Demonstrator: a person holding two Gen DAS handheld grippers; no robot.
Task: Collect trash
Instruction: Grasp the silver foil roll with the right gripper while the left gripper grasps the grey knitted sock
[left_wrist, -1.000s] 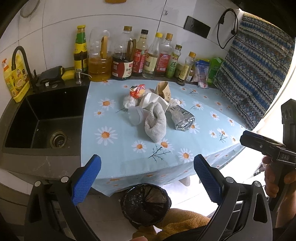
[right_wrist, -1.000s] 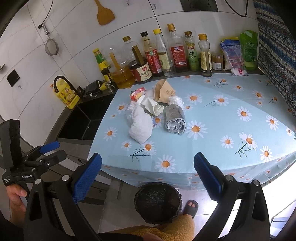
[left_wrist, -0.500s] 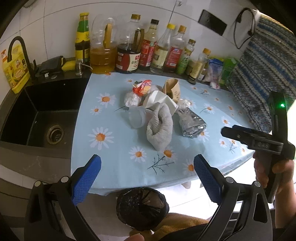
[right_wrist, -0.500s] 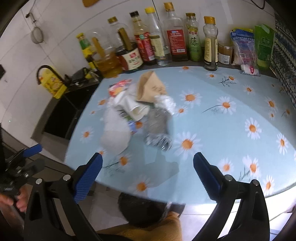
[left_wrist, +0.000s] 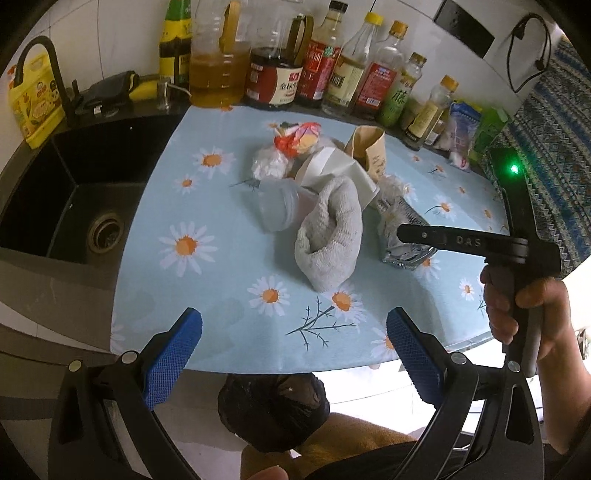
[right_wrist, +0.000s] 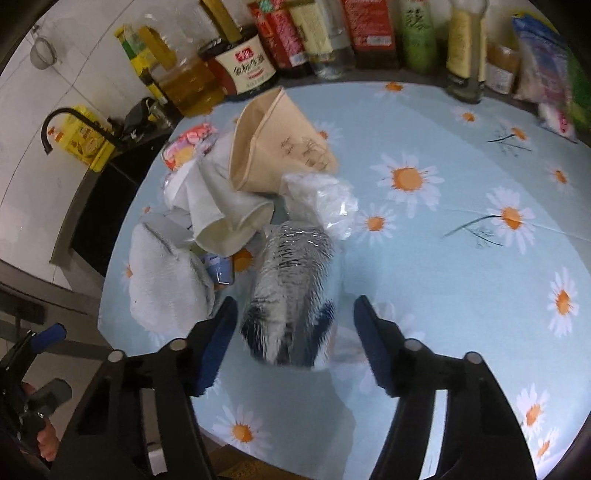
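The right gripper (right_wrist: 295, 332) has dropped, narrowing, unclamped, around the foil bag (right_wrist: 291, 280); left gripper (left_wrist: 291, 354) wide.

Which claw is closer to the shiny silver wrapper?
Right. The right claw has the silver wrapper between its open fingers; the left claw hangs back over the table's near edge.

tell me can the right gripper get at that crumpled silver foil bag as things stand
Probably yes: the right gripper, its jaws just closing, already straddles the silver foil bag, nothing lying over it; the grey cloth sits beside.
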